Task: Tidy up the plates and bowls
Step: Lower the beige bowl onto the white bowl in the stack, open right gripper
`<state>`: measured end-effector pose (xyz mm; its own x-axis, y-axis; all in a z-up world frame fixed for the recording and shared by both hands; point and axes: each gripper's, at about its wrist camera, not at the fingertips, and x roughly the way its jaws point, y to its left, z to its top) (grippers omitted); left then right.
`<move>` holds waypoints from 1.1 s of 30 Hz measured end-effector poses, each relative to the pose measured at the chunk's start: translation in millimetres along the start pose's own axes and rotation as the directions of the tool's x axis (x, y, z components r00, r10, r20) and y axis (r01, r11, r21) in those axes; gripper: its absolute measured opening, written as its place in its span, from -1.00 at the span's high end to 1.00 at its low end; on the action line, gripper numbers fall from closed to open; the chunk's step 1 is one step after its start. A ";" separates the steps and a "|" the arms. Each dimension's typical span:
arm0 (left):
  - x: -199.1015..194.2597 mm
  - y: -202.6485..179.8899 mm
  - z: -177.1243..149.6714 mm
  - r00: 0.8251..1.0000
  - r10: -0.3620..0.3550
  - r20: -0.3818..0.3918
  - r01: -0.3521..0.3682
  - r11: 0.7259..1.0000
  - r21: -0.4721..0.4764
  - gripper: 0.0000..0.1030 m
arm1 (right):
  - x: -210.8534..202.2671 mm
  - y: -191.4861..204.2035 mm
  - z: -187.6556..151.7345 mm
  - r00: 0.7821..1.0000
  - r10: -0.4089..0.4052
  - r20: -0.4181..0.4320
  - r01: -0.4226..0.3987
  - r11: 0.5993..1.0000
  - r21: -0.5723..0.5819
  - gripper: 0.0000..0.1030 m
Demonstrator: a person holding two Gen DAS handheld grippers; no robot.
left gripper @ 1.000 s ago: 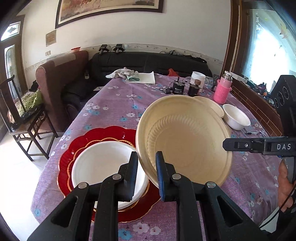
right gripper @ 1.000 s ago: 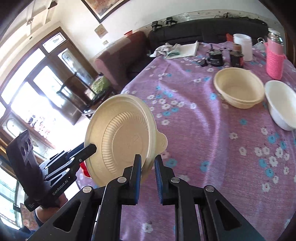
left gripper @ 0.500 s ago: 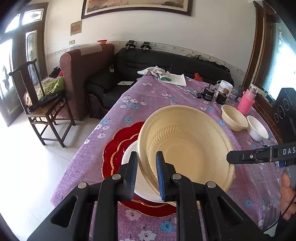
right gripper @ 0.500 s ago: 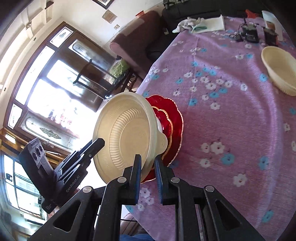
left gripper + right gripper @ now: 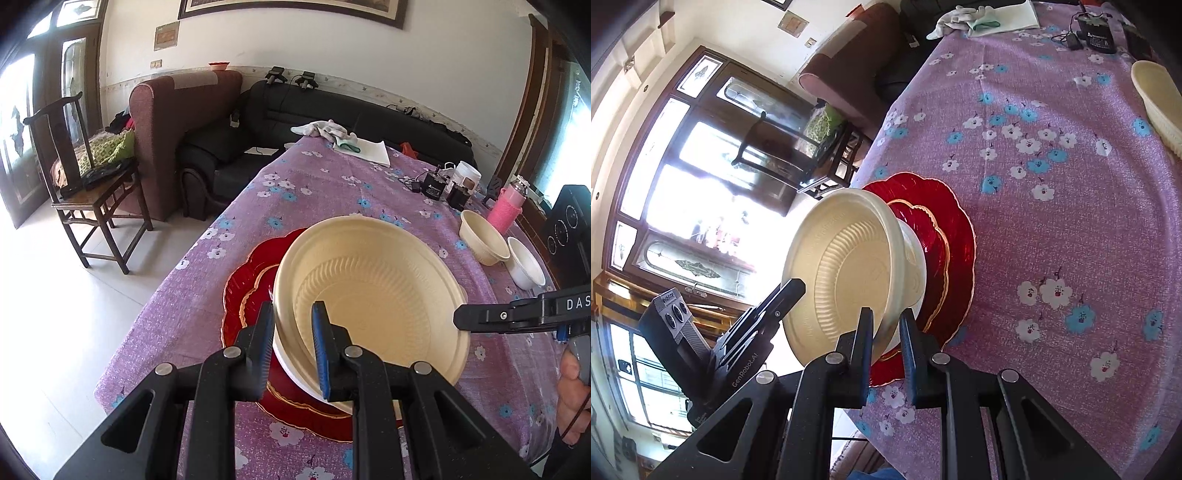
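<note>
Item: cream plate [image 5: 373, 302], held tilted above the red plate [image 5: 251, 273], near edge low, far edge raised.

Left claw [image 5: 293, 332]: pinching the cream plate's rim at the near-left side. Right claw [image 5: 886, 332]: pinching the same rim on the opposite side. Both grips sit at the edge only.

Stack beneath: a white plate [image 5: 916, 258] lies on a smaller red plate [image 5: 934, 236], which lies on the red plate, at the near-left corner of the surface [image 5: 332, 192].

Other stock: a cream bowl [image 5: 482, 236] and a white bowl [image 5: 524, 264], side by side, well right of the red plate.

Step judged in hand: setting the cream plate onto the white plate.

Handling advice: level the plate before lowering; centre it over the white plate; bring both claws down together so neither side twists; release only once the base rests flat; draw the claws outward, clear of the rims.
</note>
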<state>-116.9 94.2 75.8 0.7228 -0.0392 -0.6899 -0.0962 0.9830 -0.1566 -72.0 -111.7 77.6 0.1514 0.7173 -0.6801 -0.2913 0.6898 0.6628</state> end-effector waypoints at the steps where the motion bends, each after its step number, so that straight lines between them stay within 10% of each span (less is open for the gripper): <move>1: 0.8 0.0 0.7 1.000 0.000 -0.002 0.000 1.000 -0.002 0.64 | 1.2 0.4 0.6 1.000 -0.003 0.000 0.003 1.000 -0.001 0.67; 23: 11.0 10.4 0.5 1.000 -0.002 -0.021 0.001 1.000 -0.020 0.63 | 12.4 6.4 3.0 0.999 -0.027 -0.024 0.027 1.000 0.008 0.64; 33: 7.1 17.2 0.1 1.000 0.005 -0.010 -0.006 0.999 -0.047 0.28 | 11.4 8.6 2.2 0.999 -0.031 -0.022 0.031 1.000 -0.006 0.64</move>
<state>-113.4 110.9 68.3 0.7157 -0.0359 -0.6975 -0.1324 0.9736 -0.1860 -70.7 -97.4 76.2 0.1397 0.6932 -0.7071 -0.2917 0.7112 0.6396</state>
